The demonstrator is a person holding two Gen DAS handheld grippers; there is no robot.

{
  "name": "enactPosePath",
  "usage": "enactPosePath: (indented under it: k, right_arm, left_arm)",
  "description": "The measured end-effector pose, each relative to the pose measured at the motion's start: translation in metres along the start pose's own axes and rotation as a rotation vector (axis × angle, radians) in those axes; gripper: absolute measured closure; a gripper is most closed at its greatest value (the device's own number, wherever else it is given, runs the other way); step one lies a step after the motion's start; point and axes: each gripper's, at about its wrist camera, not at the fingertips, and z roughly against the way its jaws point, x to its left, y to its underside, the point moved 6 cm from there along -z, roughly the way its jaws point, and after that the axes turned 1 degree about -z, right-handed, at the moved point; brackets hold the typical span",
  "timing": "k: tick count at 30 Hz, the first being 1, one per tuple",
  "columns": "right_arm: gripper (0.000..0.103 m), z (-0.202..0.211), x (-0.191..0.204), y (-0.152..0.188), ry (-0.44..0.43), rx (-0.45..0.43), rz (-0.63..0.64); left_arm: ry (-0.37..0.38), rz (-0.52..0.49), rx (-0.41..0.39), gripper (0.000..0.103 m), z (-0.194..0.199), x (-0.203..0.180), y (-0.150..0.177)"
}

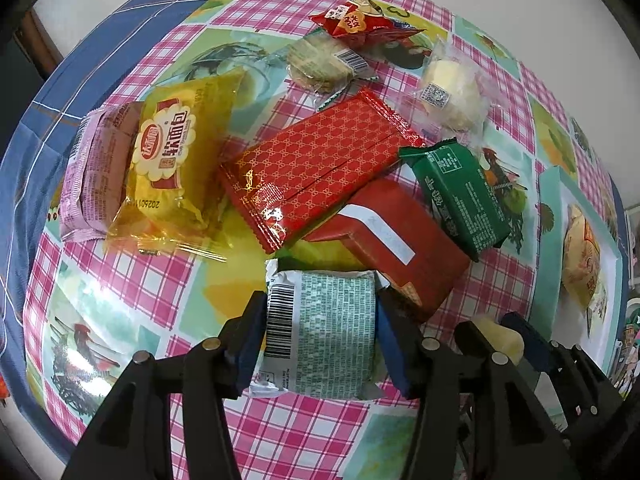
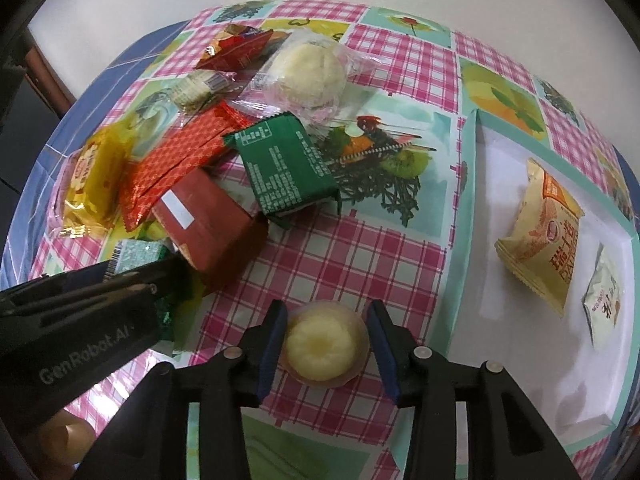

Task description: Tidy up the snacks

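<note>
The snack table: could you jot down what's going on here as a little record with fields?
Left claw: closed on a pale green snack packet
Right claw: around a yellow jelly cup, small gaps at both pads
Pile: red patterned packet, green packet, yellow bread bag
Tray: holds two packets, a cream-orange one and a whitish one

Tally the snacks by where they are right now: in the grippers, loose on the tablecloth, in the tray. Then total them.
In the grippers: 2, pale green packet in the left gripper, jelly cup between the right gripper fingers.
Loose on the tablecloth: 8.
In the tray: 2.
Total: 12.
</note>
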Motion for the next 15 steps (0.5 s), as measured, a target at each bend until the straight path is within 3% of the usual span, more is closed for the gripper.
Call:
enactPosePath:
  k: [15]
  right_arm:
    - [0.073,0.012,0.000,0.002,-0.027,-0.003,-0.020]
  left_arm:
    - [0.050,0.023,-0.016,0.053,0.014,0.003,-0.001]
